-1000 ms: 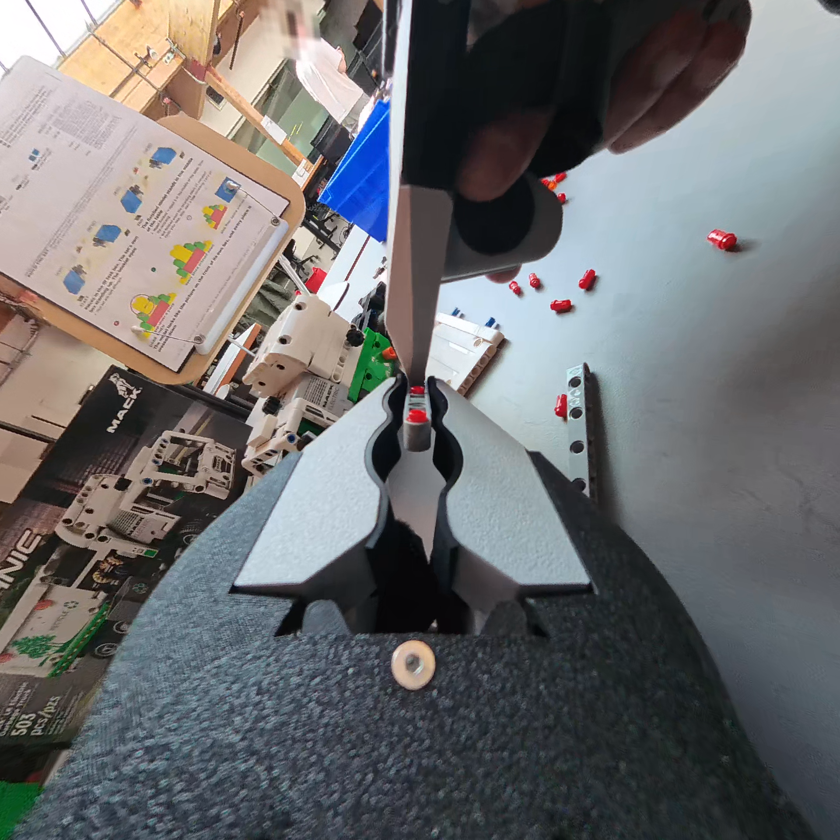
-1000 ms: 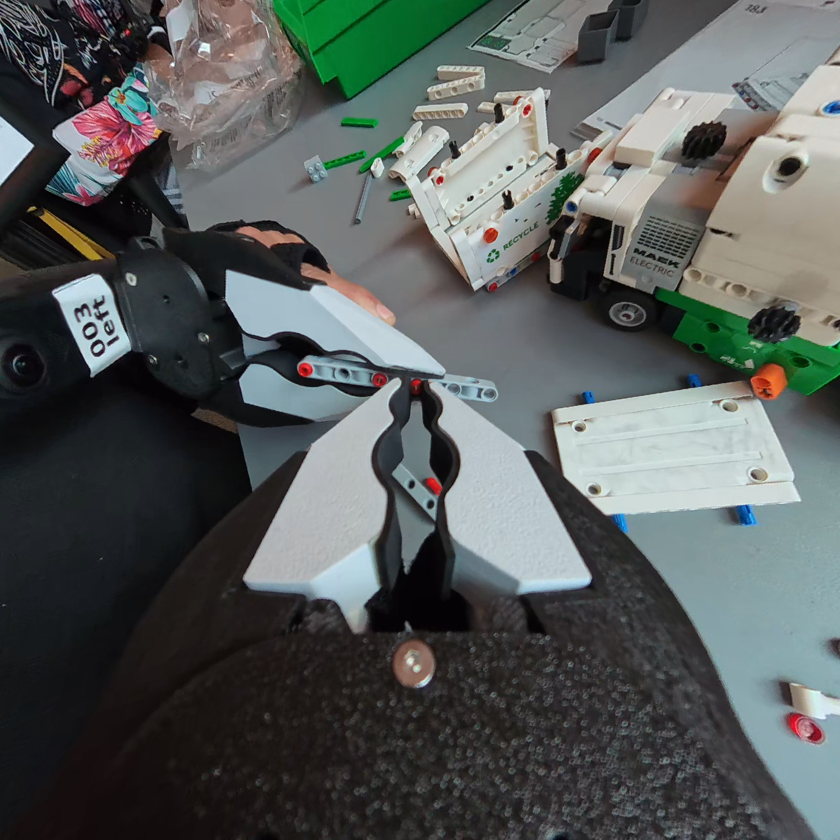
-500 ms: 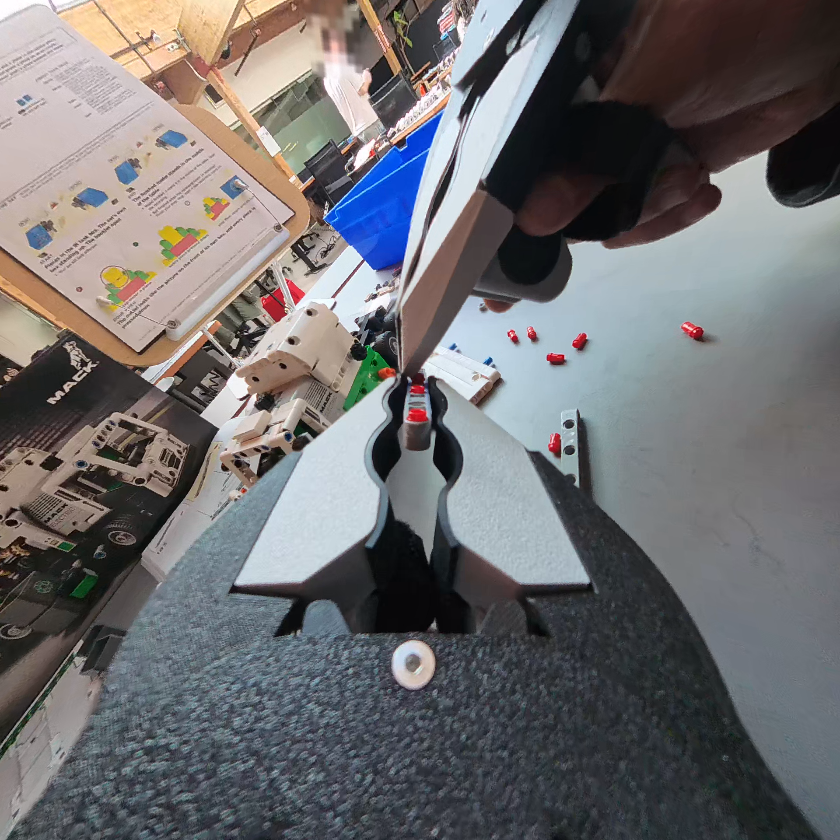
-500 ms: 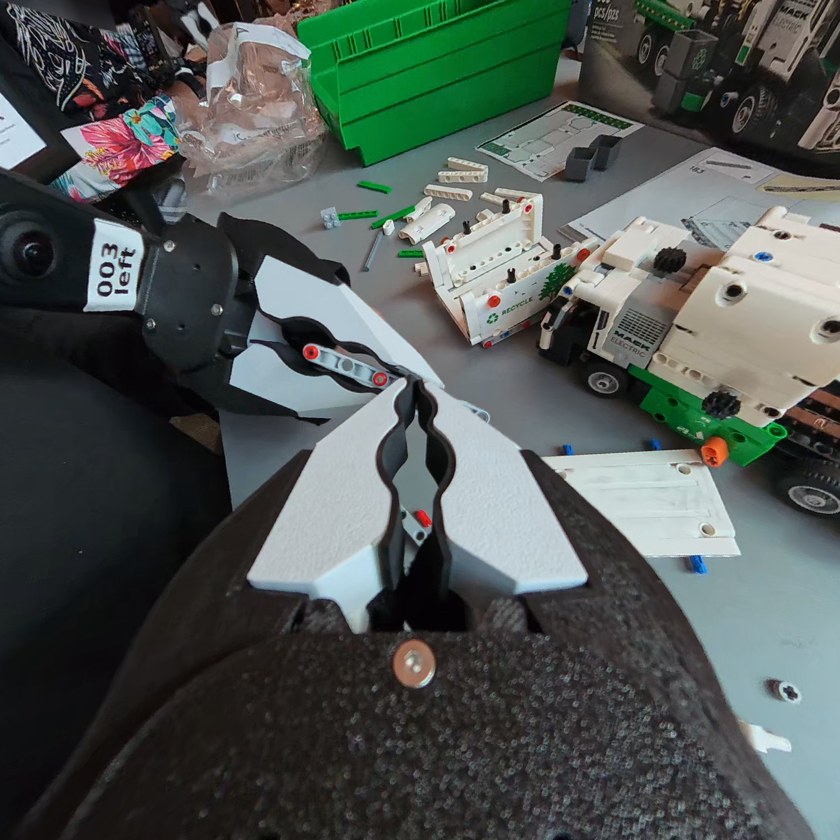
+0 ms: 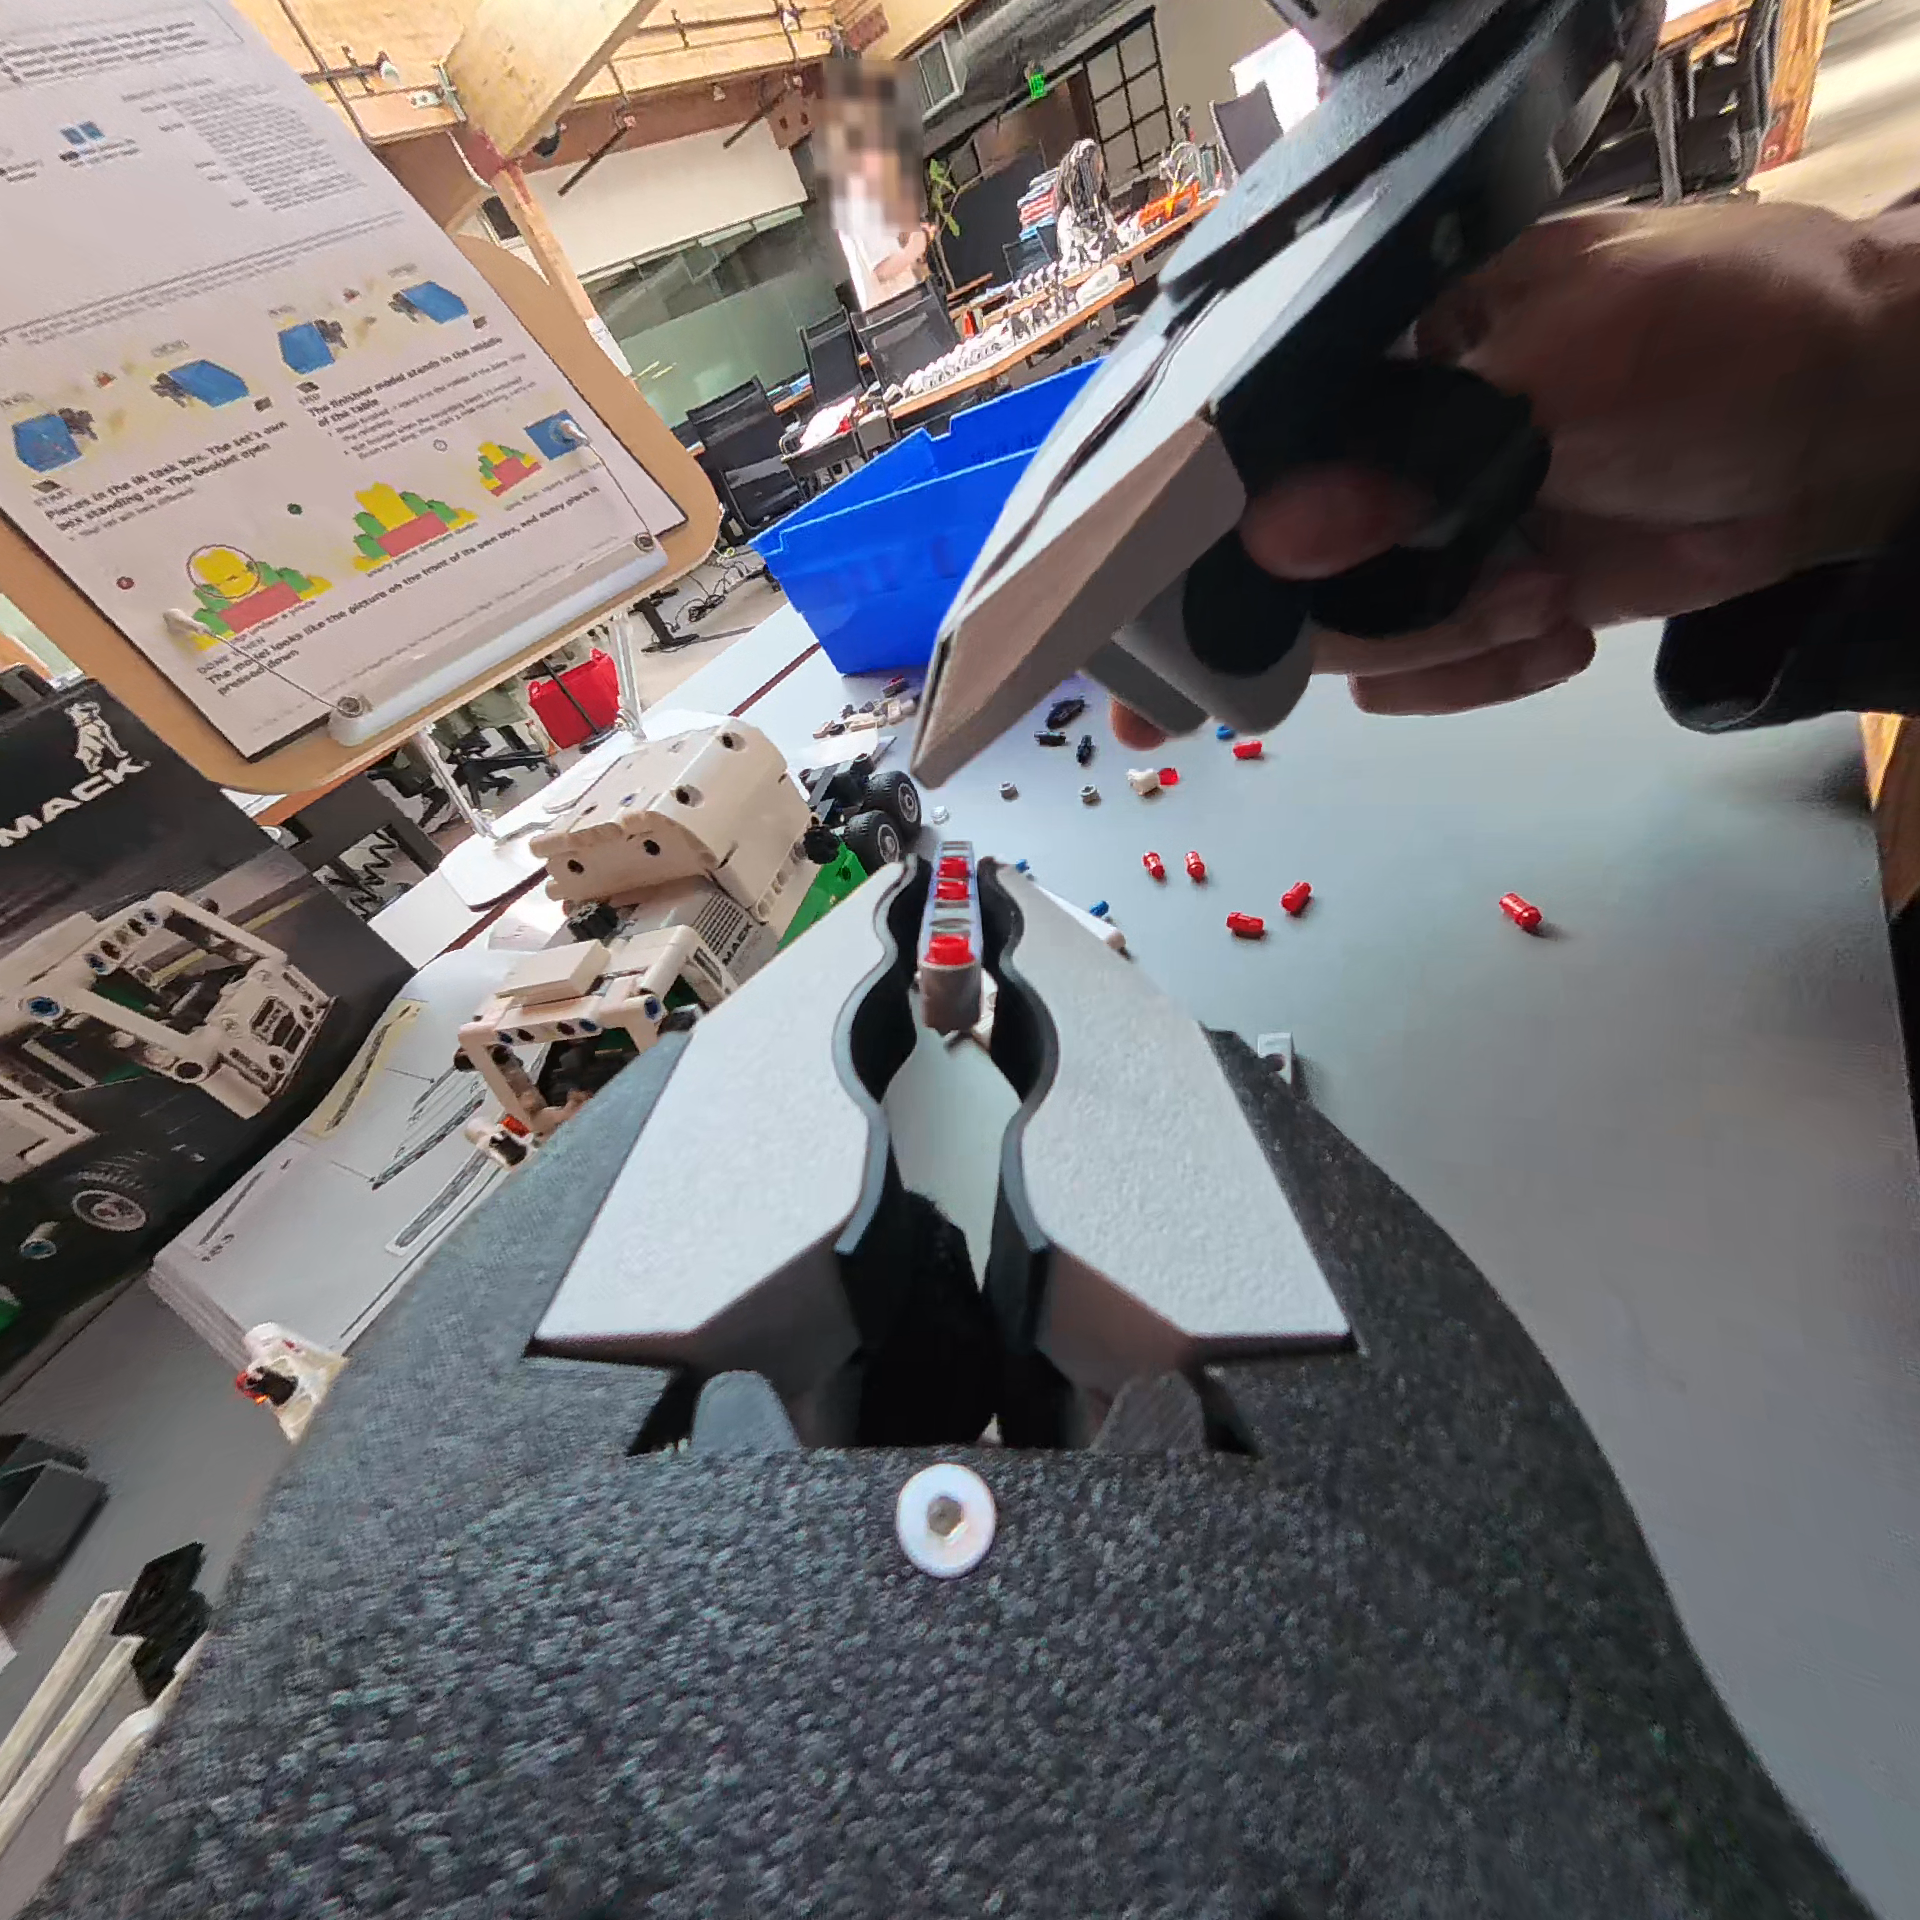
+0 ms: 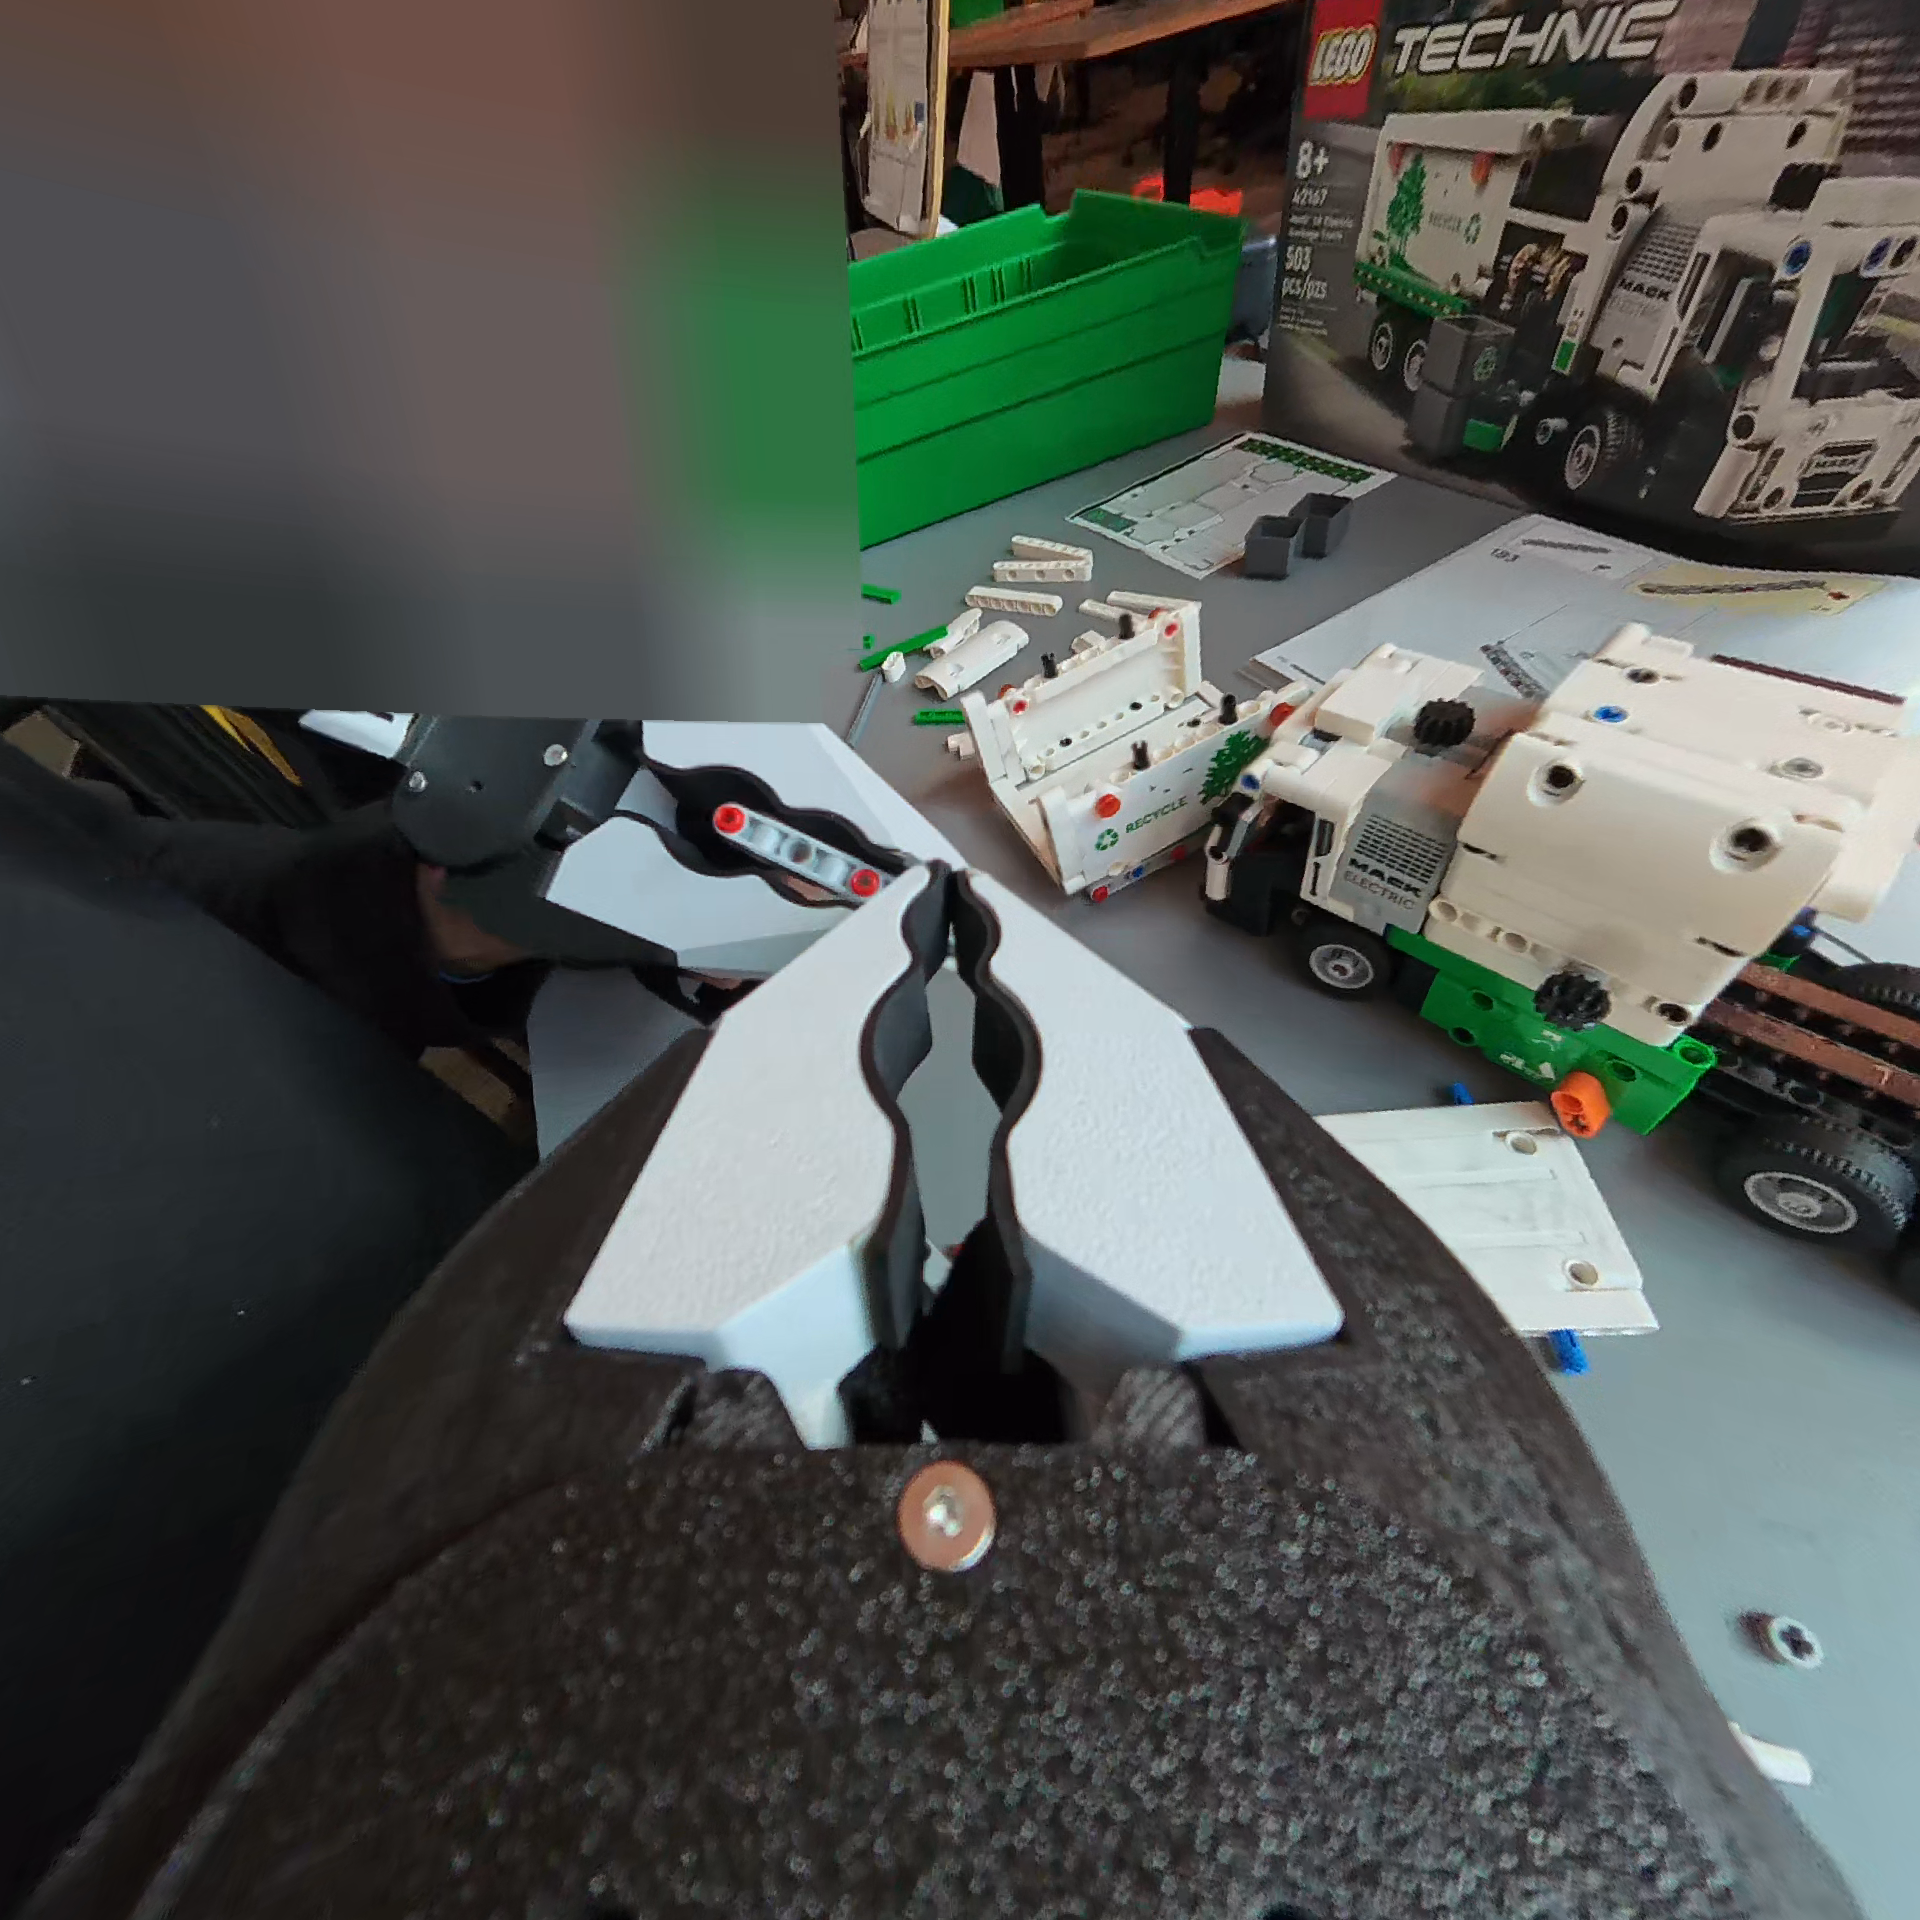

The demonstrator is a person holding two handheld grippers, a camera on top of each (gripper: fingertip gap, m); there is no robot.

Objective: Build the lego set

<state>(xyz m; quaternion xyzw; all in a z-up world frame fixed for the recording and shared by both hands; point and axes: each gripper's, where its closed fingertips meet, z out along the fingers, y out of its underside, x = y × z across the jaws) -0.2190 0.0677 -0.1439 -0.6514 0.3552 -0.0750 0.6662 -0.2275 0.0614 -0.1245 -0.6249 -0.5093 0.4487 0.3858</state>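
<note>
Our left hand-held gripper (image 5: 951, 883) is clamped on one grey lego beam (image 5: 948, 951) that carries two red pins (image 5: 943, 948) on its near stretch; the beam points forward above the grey worktop (image 5: 1558, 1143). Our right hand-held gripper (image 6: 951, 883) hangs just above and beyond the beam's far end, its jaws nearly together with only a narrow slit; we cannot tell whether anything sits between its tips. We count five loose red pins (image 5: 1245, 923) lying close on the worktop to the right, and a few more farther back. One half-built white and green truck (image 6: 1507, 831) stands on the worktop, with one separate white body section (image 6: 1101, 758) beside its cab and one flat white panel (image 6: 1496, 1216) in front. Behind them we see one green bin (image 6: 1039, 353), one blue bin (image 5: 894, 540), two small grey containers (image 6: 1294, 535) and the set's box (image 6: 1600, 249)
</note>
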